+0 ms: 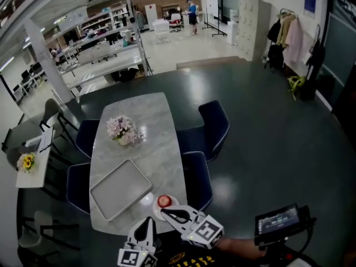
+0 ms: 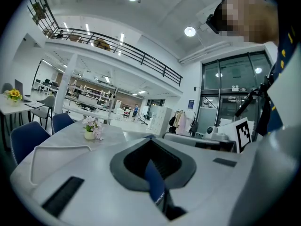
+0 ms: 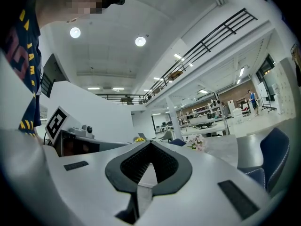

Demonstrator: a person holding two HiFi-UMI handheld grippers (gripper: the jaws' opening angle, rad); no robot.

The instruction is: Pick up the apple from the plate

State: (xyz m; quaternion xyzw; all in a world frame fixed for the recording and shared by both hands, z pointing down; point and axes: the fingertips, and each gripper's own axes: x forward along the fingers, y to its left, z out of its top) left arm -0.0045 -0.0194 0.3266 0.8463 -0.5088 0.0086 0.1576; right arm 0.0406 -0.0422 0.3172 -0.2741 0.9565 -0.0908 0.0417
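The apple (image 1: 163, 201) is seated on a small white plate (image 1: 155, 209) at the near right corner of the marble table (image 1: 150, 121), close to both the near edge and the right edge. A grey tray (image 1: 119, 189) is laid just left of the plate, skewed to the table edges, near but apart. The flower pot (image 1: 125, 131) is placed mid-table, well apart from the apple. A blue chair (image 1: 198, 178) is tucked against the right edge just beside the plate; a second chair (image 1: 215, 124) is set further back. Wide open dark floor (image 1: 267, 149) is seen right of the chairs. At the near edge the right gripper (image 1: 164, 211) is held with its tips just beside the plate's near rim; contact cannot be told. To its left the left gripper (image 1: 148, 221) is held at the same edge. In the gripper views both sets of jaws are seen closed tip to tip, nothing held between them
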